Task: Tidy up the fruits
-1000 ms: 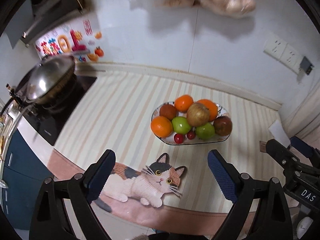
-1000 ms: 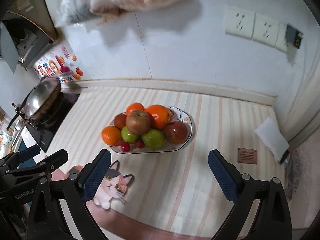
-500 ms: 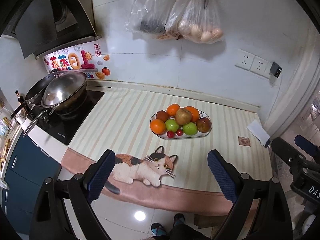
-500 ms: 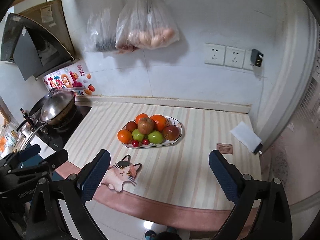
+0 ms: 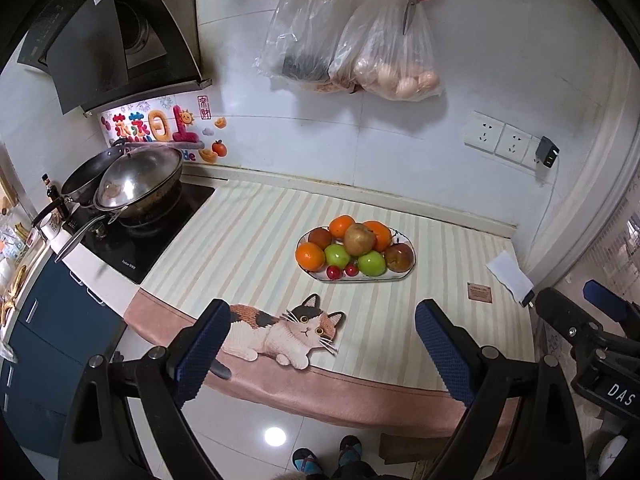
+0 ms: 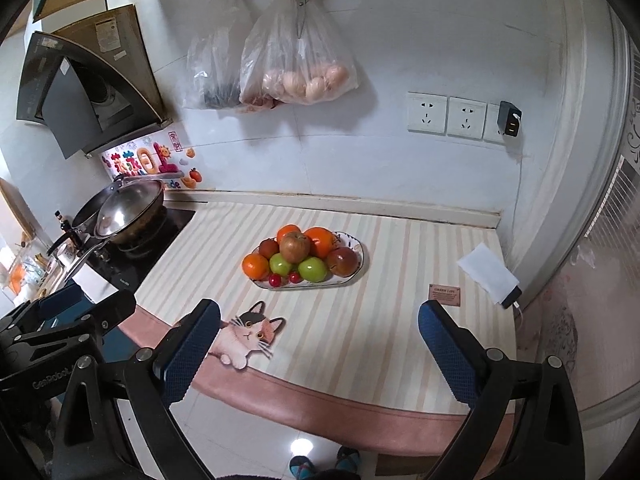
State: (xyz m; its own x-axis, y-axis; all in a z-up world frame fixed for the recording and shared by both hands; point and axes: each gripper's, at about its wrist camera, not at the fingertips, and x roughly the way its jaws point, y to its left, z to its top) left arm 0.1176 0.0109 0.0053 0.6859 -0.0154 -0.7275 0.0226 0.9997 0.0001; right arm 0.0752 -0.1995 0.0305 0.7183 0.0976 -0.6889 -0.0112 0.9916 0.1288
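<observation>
Both grippers have pulled up and back from the surface [image 5: 248, 240] over the last sec; the plate [image 5: 400, 276] filled much of each view before, now it sits small, mid-surface, w/ floor and my feet showing below the surface edge. Left gripper [image 5: 320, 350] is wide open, nothing between its pads. Right gripper [image 6: 320, 348] same: jaws far apart, empty.

Fruit is all on the plate: 3 oranges [image 5: 310, 256], 2 green apples [image 5: 372, 263], a brownish apple [image 5: 360, 239] stacked on top, a red apple [image 5: 399, 257] at the right end, a dark red one [image 5: 320, 237] at the back left, 2 small red fruits [image 5: 333, 272] at the front rim. Nothing loose on the striped cloth that I can see; only the cat print [image 5: 288, 330] and a small label nearby.

My read: retreat w/ empty grippers plus a full pile suggests the organizing is done or v. close. The top apple looks perched, so it could roll if bumped.
</observation>
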